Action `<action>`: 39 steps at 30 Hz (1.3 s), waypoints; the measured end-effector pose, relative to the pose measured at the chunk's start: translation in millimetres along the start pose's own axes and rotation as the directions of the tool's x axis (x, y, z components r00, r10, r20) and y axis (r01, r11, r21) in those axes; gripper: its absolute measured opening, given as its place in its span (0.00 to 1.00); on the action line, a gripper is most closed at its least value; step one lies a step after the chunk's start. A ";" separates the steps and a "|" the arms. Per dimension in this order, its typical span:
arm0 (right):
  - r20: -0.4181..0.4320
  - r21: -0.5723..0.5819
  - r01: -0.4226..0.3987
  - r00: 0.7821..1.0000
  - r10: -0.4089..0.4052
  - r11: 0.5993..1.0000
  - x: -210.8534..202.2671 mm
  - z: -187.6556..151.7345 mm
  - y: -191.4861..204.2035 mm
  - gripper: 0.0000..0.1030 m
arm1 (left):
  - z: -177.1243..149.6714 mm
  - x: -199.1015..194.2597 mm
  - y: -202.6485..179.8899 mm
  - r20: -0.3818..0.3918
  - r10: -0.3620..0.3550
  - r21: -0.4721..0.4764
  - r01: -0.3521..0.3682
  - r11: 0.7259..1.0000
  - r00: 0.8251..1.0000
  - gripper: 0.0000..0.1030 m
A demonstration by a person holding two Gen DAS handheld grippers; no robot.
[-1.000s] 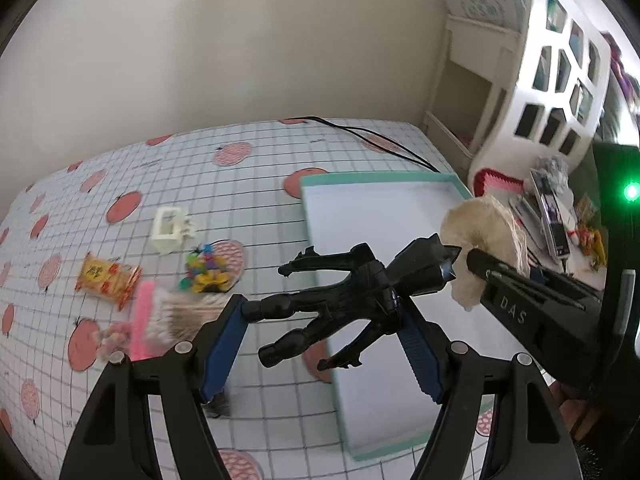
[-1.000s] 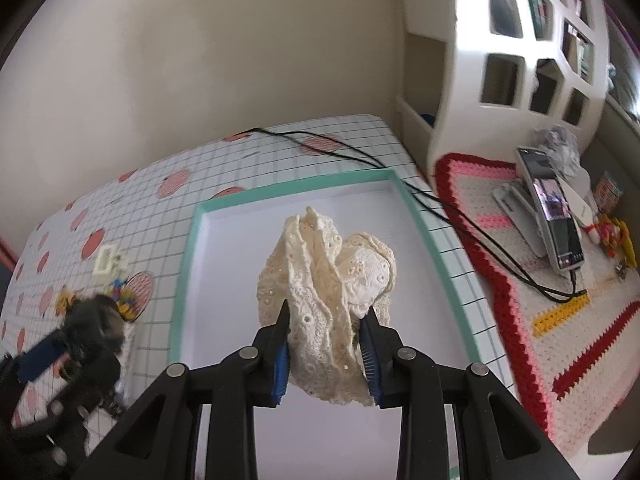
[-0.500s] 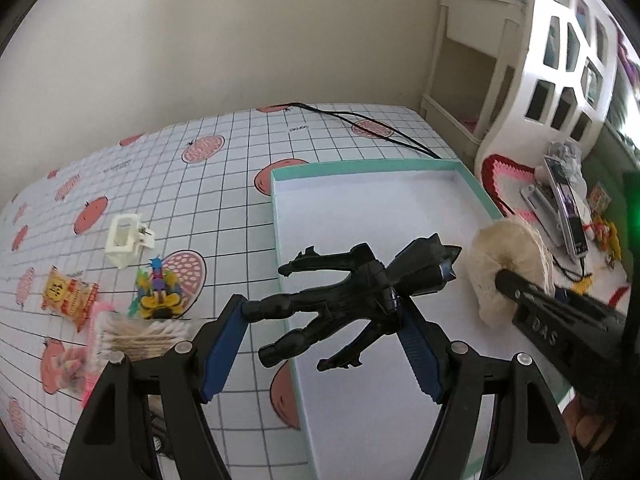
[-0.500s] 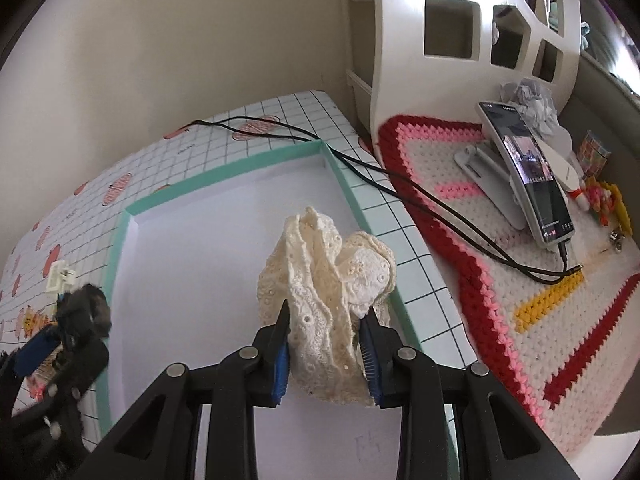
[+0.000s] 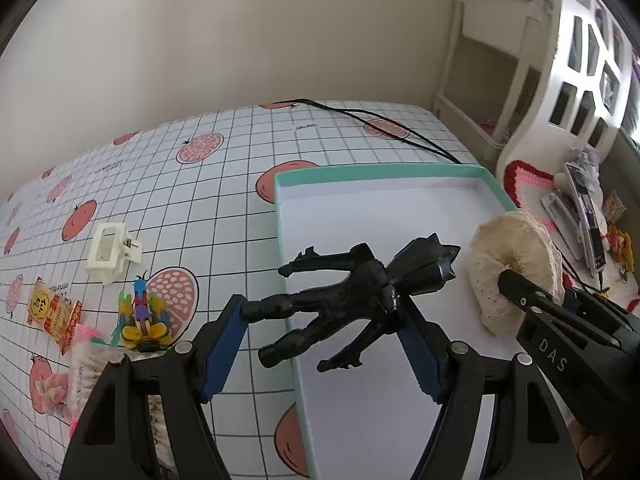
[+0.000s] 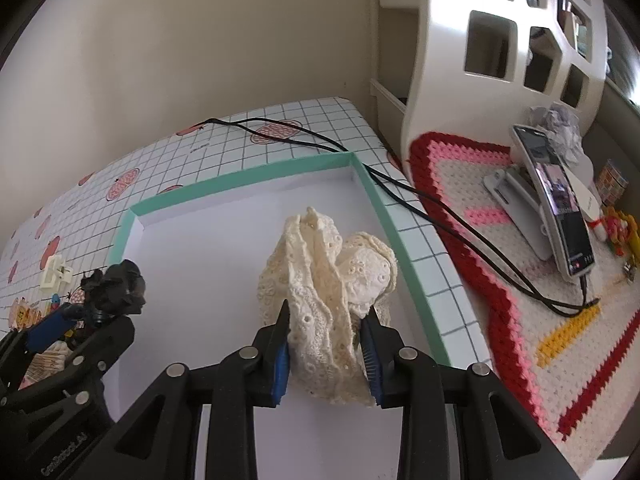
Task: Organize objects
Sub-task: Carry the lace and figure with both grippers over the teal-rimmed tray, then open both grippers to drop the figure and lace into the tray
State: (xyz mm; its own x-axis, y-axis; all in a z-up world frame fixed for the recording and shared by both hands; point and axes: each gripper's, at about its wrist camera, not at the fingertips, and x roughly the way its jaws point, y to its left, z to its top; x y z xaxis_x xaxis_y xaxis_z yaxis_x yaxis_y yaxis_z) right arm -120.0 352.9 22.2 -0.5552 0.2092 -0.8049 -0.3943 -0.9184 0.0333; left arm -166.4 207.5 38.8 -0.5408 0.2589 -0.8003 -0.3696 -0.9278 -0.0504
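You've got both loads over the shallow teal-rimmed white tray (image 5: 376,170), ready to drop: left gripper (image 5: 324,344) fingers clamp the black plastic action figure (image 5: 352,292), right gripper (image 6: 326,344) fingers pinch the cream lace scrunchie (image 6: 328,276).

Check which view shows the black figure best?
Left wrist view: the black figure lies full length across the left tongs, its limbs and pointed head all clear above the tray. The right wrist view shows only a dark, foreshortened lump at its left edge.
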 end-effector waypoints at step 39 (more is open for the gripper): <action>0.047 0.053 -0.070 0.997 0.068 0.996 1.2 9.6 -10.9 0.65 | 2.6 -4.8 -14.6 0.006 -0.056 0.019 0.056 0.998 0.998 0.74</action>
State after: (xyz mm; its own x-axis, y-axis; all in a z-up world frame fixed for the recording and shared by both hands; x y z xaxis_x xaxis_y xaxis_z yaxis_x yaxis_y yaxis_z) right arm -123.5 366.4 26.5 -0.6145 0.1622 -0.7721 -0.3930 -0.9115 0.1213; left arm -160.4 220.5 44.9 -0.5241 0.3120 -0.7924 -0.4135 -0.9067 -0.0835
